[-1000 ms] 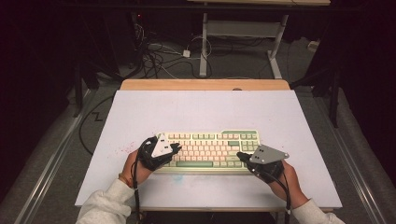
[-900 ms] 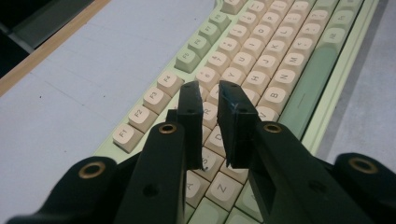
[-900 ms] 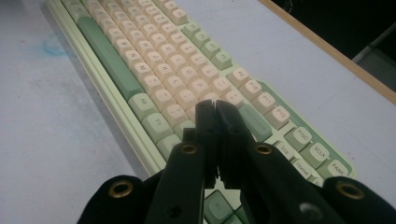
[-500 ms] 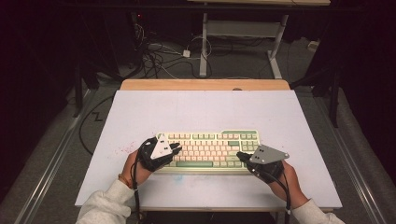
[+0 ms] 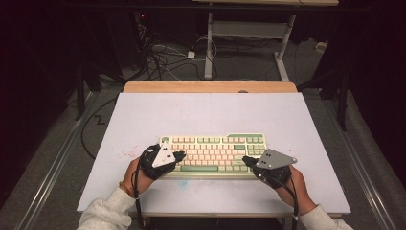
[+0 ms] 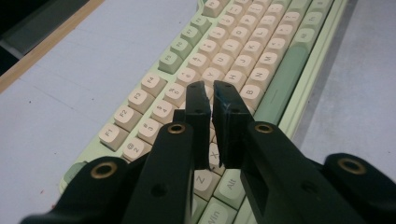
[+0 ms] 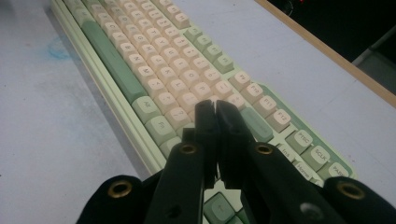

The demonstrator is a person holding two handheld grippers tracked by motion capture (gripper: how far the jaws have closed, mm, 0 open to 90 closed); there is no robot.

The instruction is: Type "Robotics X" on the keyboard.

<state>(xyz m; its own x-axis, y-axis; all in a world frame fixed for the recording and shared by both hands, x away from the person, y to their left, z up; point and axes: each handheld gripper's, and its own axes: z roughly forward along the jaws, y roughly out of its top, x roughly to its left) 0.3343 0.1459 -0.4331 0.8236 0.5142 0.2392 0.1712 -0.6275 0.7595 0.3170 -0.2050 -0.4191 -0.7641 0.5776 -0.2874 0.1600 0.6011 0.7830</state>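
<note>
The keyboard (image 5: 214, 154) lies near the table's (image 5: 210, 115) front edge, and the left gripper (image 6: 211, 95) and right gripper (image 7: 215, 108), both almost closed and holding nothing, could press two keys together if they wobble.

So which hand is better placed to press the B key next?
Probably left: the left gripper has its nearly shut jaws over the keyboard's left half, with the B key just past its tips. The right gripper sits at the far end.
</note>
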